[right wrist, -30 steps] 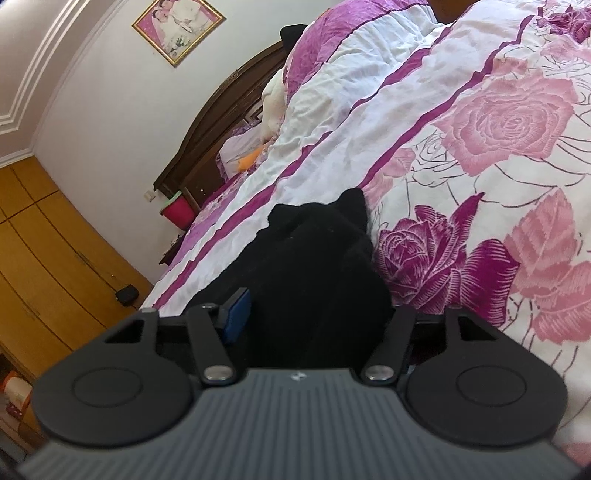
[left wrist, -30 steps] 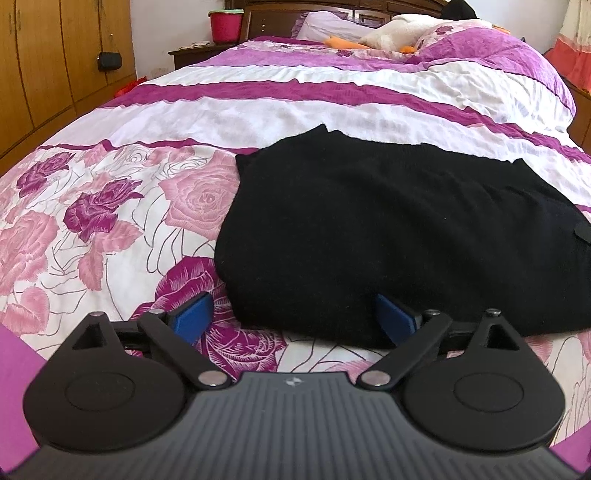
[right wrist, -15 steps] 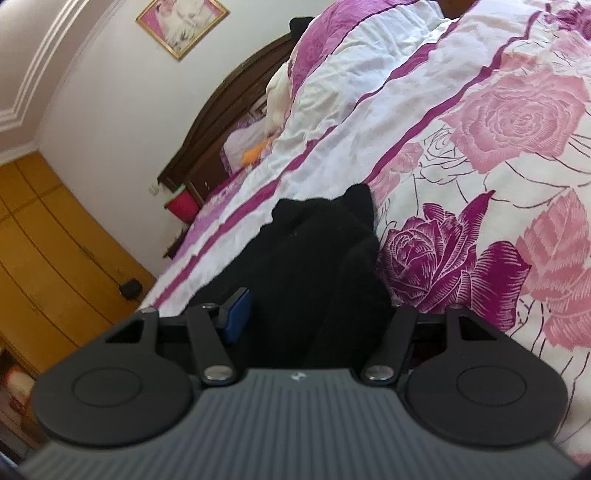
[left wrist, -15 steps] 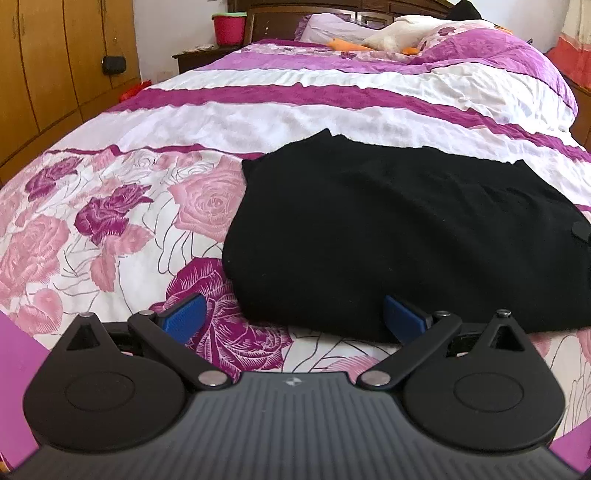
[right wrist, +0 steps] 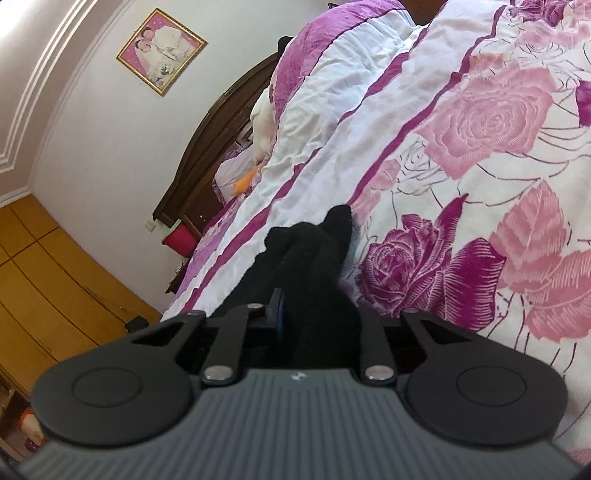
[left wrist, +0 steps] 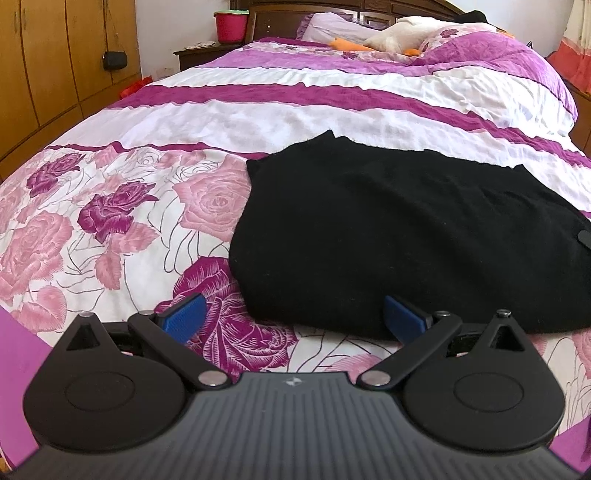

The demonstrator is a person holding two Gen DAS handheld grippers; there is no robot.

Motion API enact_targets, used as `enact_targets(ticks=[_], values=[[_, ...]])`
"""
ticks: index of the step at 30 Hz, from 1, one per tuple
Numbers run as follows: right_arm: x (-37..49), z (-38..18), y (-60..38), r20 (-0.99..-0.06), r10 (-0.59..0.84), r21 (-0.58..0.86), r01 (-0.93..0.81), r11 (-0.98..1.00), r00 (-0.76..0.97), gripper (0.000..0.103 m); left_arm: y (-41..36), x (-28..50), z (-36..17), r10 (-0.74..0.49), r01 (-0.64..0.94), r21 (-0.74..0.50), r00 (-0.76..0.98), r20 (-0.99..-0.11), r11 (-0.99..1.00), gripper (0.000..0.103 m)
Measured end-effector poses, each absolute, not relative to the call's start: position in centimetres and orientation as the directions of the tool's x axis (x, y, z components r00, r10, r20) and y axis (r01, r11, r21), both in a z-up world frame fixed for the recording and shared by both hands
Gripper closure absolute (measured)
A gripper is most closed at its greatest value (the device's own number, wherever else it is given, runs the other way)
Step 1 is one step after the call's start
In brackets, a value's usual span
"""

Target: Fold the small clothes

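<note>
A black garment (left wrist: pixel 388 229) lies spread flat on the floral bedspread (left wrist: pixel 110 221). My left gripper (left wrist: pixel 293 319) is open wide at the garment's near edge; that edge lies between the blue pads (left wrist: pixel 184 317), and the right pad sits against the cloth. In the right wrist view, my right gripper (right wrist: pixel 314 321) has its jaws closing on a bunched fold of the same black garment (right wrist: pixel 310 251). Its left blue pad (right wrist: pixel 277 314) presses the cloth. The other pad is hidden behind the fabric.
Pillows and a white plush toy (left wrist: pixel 399 33) lie by the dark headboard (right wrist: pixel 207 147). A red bucket (left wrist: pixel 231 26) stands on a nightstand. Wooden wardrobes (left wrist: pixel 55 66) line the left wall. A framed picture (right wrist: pixel 160 50) hangs above the bed.
The right gripper's jaws have come together and pinched the black cloth into a narrow fold. The left gripper's jaws have spread slightly wider; it has stayed at the near edge.
</note>
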State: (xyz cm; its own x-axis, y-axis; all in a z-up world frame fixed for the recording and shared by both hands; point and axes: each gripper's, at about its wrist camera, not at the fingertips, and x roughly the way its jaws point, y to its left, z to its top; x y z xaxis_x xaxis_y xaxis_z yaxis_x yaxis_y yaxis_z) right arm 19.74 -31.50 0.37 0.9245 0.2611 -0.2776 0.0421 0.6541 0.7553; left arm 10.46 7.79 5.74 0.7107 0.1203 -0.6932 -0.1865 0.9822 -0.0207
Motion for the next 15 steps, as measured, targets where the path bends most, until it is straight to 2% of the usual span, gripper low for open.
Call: enact_targets(ticks=[15], values=[[19.8,4.8,-29.0,-0.231,0.224,0.668,-0.013,0.744,0.947,0.084,10.2,9.1,6.8,0.111,-0.201,-0.051,0.716,-0.689,0.978,0.0]])
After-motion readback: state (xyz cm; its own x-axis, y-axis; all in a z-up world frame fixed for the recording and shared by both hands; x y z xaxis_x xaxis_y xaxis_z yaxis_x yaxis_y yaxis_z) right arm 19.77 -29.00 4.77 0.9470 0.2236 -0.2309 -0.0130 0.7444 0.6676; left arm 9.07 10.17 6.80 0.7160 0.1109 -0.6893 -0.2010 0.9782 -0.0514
